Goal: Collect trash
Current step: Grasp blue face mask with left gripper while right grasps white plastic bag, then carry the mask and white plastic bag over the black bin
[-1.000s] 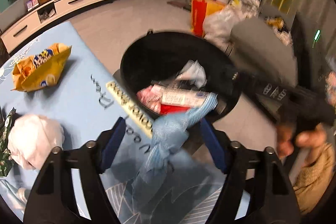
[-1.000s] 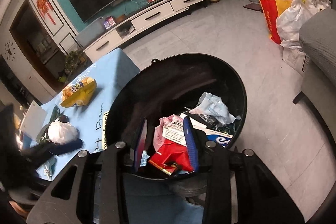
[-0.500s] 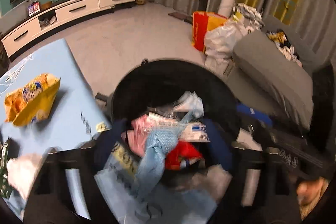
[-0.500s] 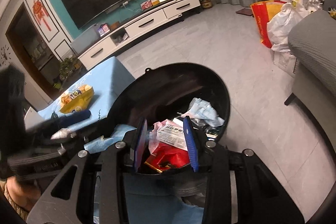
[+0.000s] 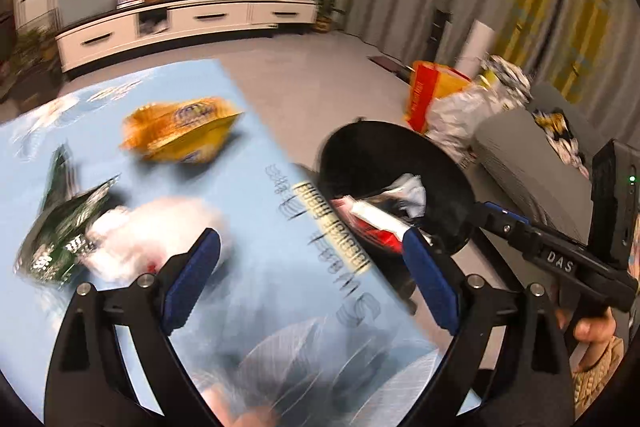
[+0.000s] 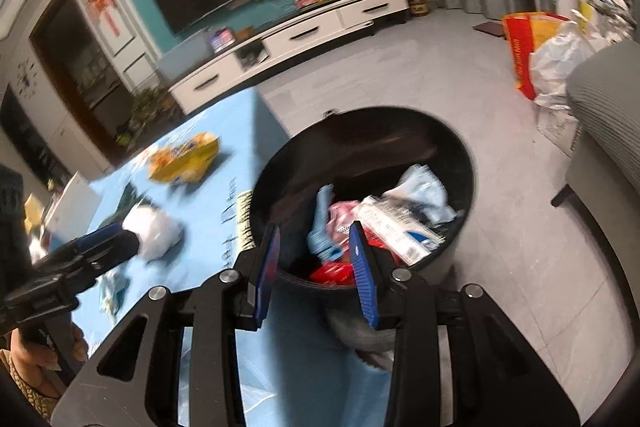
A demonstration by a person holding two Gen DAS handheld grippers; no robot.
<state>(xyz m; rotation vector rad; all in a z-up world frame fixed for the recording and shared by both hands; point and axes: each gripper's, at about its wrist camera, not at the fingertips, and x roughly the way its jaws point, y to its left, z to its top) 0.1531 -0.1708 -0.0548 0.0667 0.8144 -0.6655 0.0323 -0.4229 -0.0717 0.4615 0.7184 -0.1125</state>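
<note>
A black round bin stands beside the blue table and holds several wrappers, with a light blue cloth lying on top. My left gripper is open and empty above the table. Ahead of it lie a white crumpled tissue, a green wrapper and an orange chip bag. My right gripper is open and empty, hovering over the near rim of the bin. The bin also shows in the left wrist view.
A red-and-yellow bag and a white plastic bag sit on the floor beyond the bin. A grey sofa stands to the right. A white TV cabinet runs along the far wall.
My left gripper let the light blue cloth drop into the bin, then swung left back over the table toward the tissue. My right gripper stayed above the bin.
</note>
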